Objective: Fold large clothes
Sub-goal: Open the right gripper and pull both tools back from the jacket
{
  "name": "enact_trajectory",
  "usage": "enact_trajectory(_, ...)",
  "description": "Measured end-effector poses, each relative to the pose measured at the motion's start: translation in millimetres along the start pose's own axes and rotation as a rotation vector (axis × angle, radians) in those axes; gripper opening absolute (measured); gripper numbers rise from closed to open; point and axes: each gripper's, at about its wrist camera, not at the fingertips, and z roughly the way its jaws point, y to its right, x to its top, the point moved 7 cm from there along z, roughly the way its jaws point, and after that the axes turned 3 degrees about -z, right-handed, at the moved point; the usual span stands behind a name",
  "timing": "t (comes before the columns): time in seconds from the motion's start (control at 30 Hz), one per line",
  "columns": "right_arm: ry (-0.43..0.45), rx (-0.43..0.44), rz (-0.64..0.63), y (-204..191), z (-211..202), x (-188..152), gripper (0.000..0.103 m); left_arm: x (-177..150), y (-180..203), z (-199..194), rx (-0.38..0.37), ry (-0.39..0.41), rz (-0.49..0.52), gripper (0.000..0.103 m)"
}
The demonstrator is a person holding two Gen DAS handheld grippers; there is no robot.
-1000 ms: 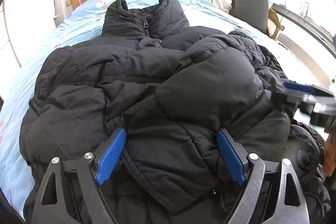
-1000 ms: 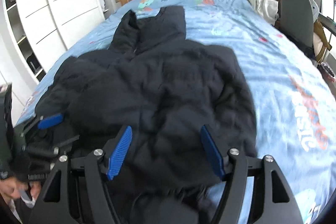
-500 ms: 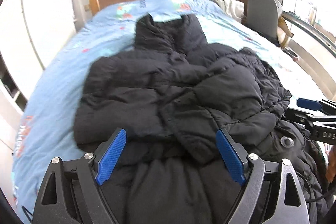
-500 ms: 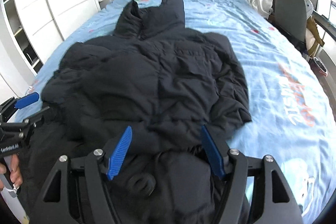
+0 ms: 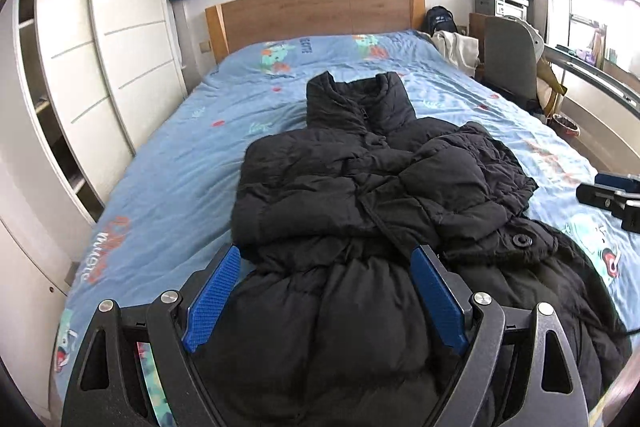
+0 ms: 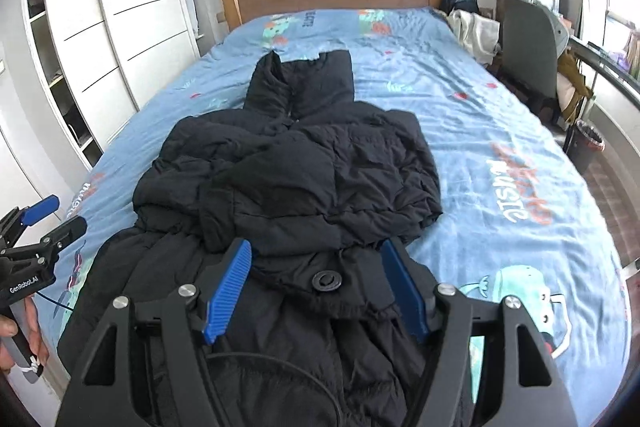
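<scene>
A black puffer jacket [image 5: 360, 195] lies lengthwise on the bed, collar toward the headboard, both sleeves folded in over its chest; it also shows in the right wrist view [image 6: 304, 171]. My left gripper [image 5: 326, 301] is open and empty, above the jacket's lower part near the foot of the bed. My right gripper [image 6: 316, 291] is open and empty over the hem, where a round button [image 6: 327, 281] shows. Each gripper appears at the edge of the other's view: the right one [image 5: 612, 195] and the left one [image 6: 38, 227].
The bed has a blue patterned cover [image 5: 180, 187] and a wooden headboard [image 5: 316, 11]. White wardrobes [image 5: 100, 67] stand on the left. A grey chair [image 5: 510, 55], a bag and clothes stand on the right. A bin [image 6: 588, 143] is on the floor.
Both grippers have pulled back and up from the jacket toward the foot of the bed, so more of the bed and room shows. The sleeves stay folded on the chest.
</scene>
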Motion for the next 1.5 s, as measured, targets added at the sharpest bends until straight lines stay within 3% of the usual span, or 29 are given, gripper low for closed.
enact_trajectory(0.17,0.062,0.021,-0.052,-12.5,-28.3,1.7,0.070,-4.6,-7.1,-28.3,-0.022,0.054,0.004,0.086)
enact_trajectory(0.3,0.116,0.066,-0.062,-18.5,-47.7,10.1,0.075,-0.3,-7.4,-37.7,-0.014,0.049,0.037,0.086)
enact_trajectory(0.53,0.220,0.147,-0.065,-17.9,-75.0,46.5,0.079,37.0,-14.0,-46.1,-0.017,0.090,0.021,0.096)
enact_trajectory(0.6,0.213,0.146,-0.070,-12.4,-76.8,59.1,0.079,49.5,-12.8,-44.4,-0.010,0.102,0.037,0.097)
enact_trajectory(0.8,0.180,0.103,-0.050,16.7,-66.4,98.7,0.079,82.6,-8.2,-24.6,0.014,0.094,0.064,0.098)
enact_trajectory(1.2,0.242,0.089,-0.103,38.8,-44.7,184.5,0.079,140.3,-3.2,29.4,0.065,0.092,0.125,0.102)
enact_trajectory(1.5,0.256,0.106,-0.062,54.5,-8.0,234.0,0.079,190.6,-38.0,65.6,0.013,0.069,0.013,0.102)
